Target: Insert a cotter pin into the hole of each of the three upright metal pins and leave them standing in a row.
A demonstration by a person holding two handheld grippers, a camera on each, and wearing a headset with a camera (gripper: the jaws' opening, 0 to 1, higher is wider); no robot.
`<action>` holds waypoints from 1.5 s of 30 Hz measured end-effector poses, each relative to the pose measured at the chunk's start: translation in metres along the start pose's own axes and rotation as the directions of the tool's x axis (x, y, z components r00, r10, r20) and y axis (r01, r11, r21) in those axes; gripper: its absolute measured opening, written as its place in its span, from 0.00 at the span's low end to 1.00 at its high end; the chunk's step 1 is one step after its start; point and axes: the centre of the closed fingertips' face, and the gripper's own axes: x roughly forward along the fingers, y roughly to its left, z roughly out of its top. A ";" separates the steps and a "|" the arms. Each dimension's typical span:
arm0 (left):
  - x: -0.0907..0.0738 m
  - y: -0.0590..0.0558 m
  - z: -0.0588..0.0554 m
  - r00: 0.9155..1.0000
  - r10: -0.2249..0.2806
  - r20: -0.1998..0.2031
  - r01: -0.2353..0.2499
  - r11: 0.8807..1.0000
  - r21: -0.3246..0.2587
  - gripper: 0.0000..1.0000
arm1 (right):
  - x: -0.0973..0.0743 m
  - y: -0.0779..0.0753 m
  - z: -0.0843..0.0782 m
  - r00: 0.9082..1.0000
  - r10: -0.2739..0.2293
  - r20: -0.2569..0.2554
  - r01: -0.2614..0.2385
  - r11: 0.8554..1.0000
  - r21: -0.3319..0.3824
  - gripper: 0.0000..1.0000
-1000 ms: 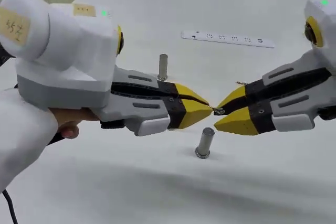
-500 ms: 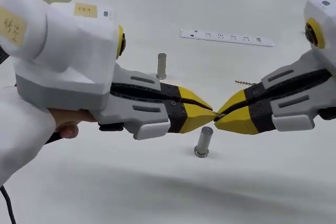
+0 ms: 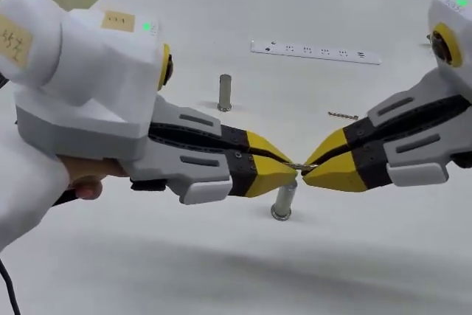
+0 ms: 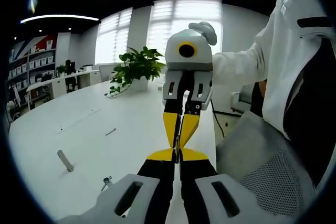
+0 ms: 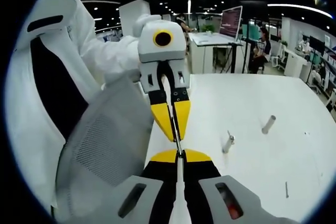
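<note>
Over the middle of the white tabletop the two tools meet nose to nose. The left hand-held gripper reaches in from 9 o'clock and the right hand-held gripper from 3 o'clock. Both look clenched on opposite ends of one thin cotter pin, with a short bare stretch of it bridging the gap between the yellow tips. That cotter pin lies level, its long axis running 9 to 3, clear above the tabletop. The near metal pin stands upright just below, at 6 o'clock from where the tips meet. Its top is tucked under the left tip, so the left tool is a shade nearer. I can't make out its cross hole, so I'd only guess the next move is a short drop and a sideways slide. The far metal pin stands well apart toward 11 o'clock, and a spare cotter pin lies flat toward 1 o'clock.
</note>
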 end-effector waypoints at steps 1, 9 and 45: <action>0.000 0.000 -0.001 1.000 0.002 -0.003 -0.002 1.000 0.003 0.00 | 0.000 0.000 0.000 1.000 0.001 0.001 -0.001 1.000 0.001 0.00; 0.001 0.006 0.000 1.000 0.025 0.013 -0.026 0.999 0.025 0.06 | -0.001 0.004 -0.002 1.000 -0.010 0.007 0.010 1.000 0.014 0.00; 0.050 0.055 -0.056 0.969 0.076 -0.234 -0.074 0.997 0.018 0.18 | -0.003 -0.049 -0.108 0.945 -0.238 -0.223 0.271 0.953 0.132 0.00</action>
